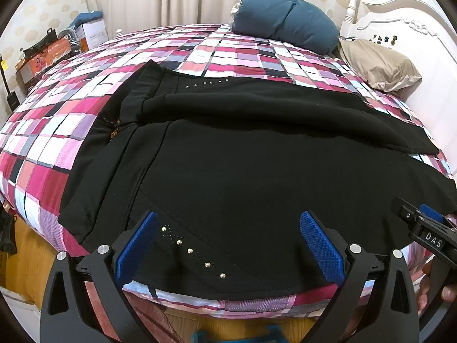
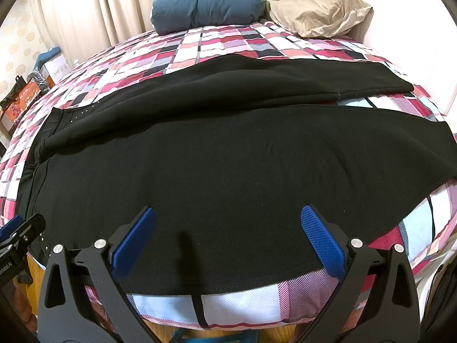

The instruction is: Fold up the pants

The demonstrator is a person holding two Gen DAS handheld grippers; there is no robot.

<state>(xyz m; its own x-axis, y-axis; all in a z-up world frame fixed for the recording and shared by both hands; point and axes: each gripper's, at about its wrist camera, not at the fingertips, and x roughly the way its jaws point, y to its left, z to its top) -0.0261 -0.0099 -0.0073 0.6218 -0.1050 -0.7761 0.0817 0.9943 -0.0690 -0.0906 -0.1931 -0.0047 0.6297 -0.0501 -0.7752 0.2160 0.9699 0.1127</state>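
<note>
Black pants (image 1: 242, 165) lie spread flat across the checked bedspread (image 1: 57, 131), waistband (image 1: 142, 91) to the left, legs running right. The far leg (image 2: 228, 85) and near leg (image 2: 200, 171) part toward the hems, with a wedge of bedspread showing between them at the right. A row of metal studs (image 1: 191, 251) marks the near hip; a second row (image 1: 205, 83) sits on the far hip.

Left gripper (image 1: 228, 245): jaws wide apart, holding nothing, hovering at the near edge of the hip area, studs just inside its left blue pad (image 1: 137, 245). Right gripper (image 2: 228, 240): also spread and empty, over the near leg's edge farther toward the hems. Whether either set of pads touches the cloth cannot be told. The right tool's tip shows at the right edge of the left view.

Judgement: the pants are laid out but unfolded; the step in hand looks like the approach for the first fold, leg over leg. Next move likely calls for both grippers to pinch the near edge together, lift evenly, and carry it across to the far leg's edge without dragging.

Beyond: blue pillow (image 2: 208, 3), tan pillow (image 2: 320, 11), white headboard (image 1: 405, 23), curtains (image 2: 100, 8), boxes (image 1: 57, 48) stacked at left.
</note>
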